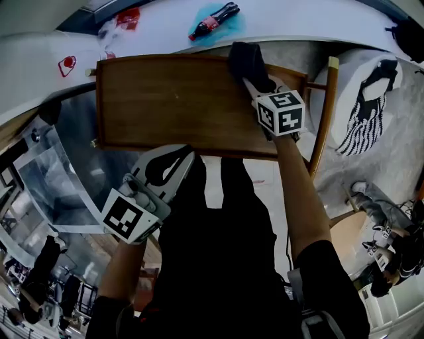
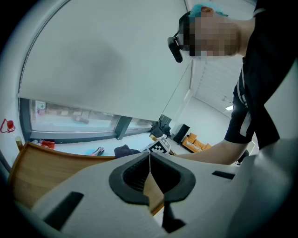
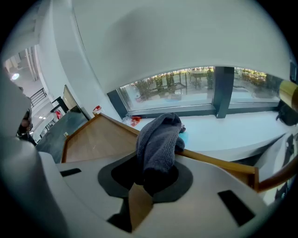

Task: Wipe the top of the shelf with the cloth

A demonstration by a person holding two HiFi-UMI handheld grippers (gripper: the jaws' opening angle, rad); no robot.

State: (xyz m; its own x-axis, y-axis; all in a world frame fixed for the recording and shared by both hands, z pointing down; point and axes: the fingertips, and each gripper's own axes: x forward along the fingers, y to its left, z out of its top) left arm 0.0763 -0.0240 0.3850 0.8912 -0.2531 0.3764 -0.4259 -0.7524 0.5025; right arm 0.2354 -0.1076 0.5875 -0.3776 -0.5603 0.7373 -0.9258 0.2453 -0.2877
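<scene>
The shelf's brown wooden top (image 1: 165,99) fills the middle of the head view. A dark grey cloth (image 1: 248,63) lies bunched at its far right corner, and my right gripper (image 1: 252,83) is shut on it. In the right gripper view the cloth (image 3: 158,144) rises out of the jaws over the shelf's edge (image 3: 98,139). My left gripper (image 1: 187,157) is shut with nothing in it and hovers at the shelf's near edge, left of the right arm. From the left gripper (image 2: 150,160) view, the cloth (image 2: 125,151) shows far off on the shelf top (image 2: 42,169).
Beyond the shelf runs a white window sill (image 1: 298,23) with a cola bottle (image 1: 213,20) on a blue patch and red packets (image 1: 127,18). A wooden chair frame (image 1: 328,112) with a striped cushion (image 1: 368,106) stands right of the shelf. Glass panels (image 1: 53,179) lie left.
</scene>
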